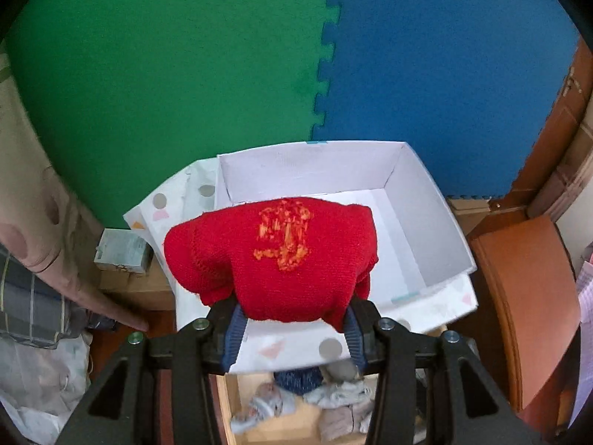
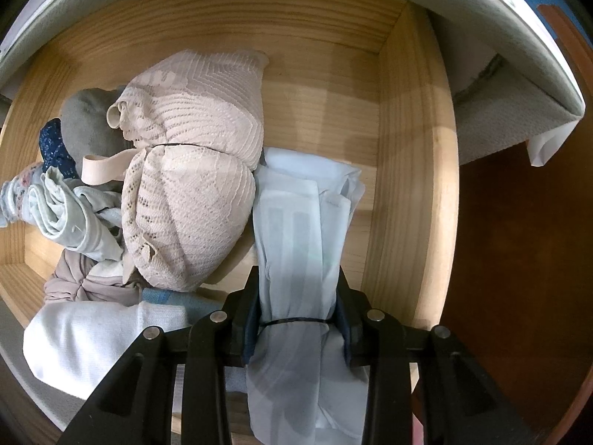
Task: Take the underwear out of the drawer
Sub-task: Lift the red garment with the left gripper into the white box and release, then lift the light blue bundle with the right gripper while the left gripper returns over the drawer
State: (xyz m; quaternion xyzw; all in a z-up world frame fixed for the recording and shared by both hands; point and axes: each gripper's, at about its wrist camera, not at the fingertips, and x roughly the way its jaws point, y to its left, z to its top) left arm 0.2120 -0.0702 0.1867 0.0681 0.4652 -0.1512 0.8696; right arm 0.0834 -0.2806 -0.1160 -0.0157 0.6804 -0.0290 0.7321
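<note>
Red knit [image 1: 274, 256] pinched in my left gripper [image 1: 292, 328] hangs over the box [image 1: 418, 200], ready to drop, while my right gripper [image 2: 298, 324] clamps a pale roll [image 2: 296, 244] to lift it from the drawer [image 2: 411, 170].

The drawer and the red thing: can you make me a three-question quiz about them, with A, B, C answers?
1. What is the red garment above?
A. white box
B. chair
C. sink

2. What colour are the two floor mats?
A. pink and grey
B. green and blue
C. both yellow

3. What is the right gripper doing?
A. clamping a pale blue bundle
B. holding nothing
C. holding a cup

Answers: A, open box shows behind it; B, they join at a toothed edge; A, fingers squeeze its tied middle.
</note>
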